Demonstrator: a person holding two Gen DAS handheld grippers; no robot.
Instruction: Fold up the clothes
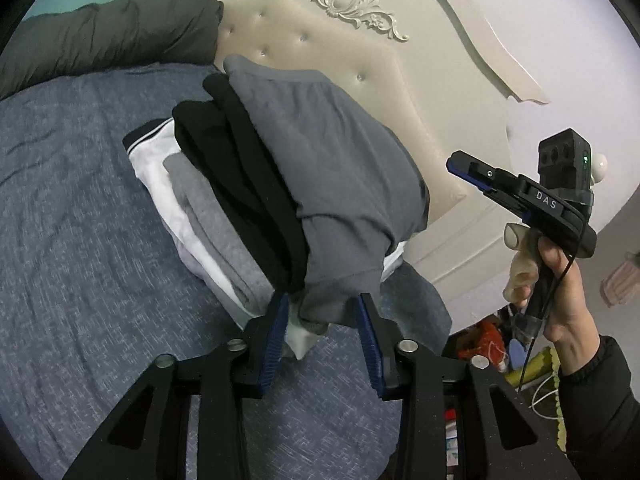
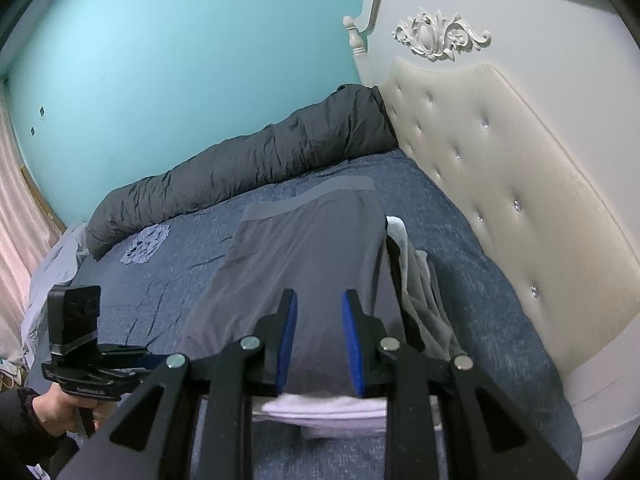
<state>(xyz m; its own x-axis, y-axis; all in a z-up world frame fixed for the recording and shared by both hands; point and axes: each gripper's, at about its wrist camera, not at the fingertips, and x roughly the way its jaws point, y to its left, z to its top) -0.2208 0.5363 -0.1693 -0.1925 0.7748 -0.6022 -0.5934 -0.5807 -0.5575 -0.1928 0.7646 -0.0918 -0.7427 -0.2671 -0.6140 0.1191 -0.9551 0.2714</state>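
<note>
my right gripper (image 1: 466, 166) reads "das" on its side, its fingers apart over nothing. my left gripper (image 1: 323, 312) has its fingers spread around the corner of the grey shorts (image 1: 332, 152), not pinching. the shorts top a folded clothes stack (image 1: 208, 208) on the bed (image 1: 72, 200).

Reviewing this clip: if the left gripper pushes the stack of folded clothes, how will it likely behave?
The stack of folded clothes probably slumps rather than slides as one: it already leans and its layers are offset. The grey top garment looks floppy, drooping over the edge by the left gripper. The soft blue bedspread likely drags.
</note>
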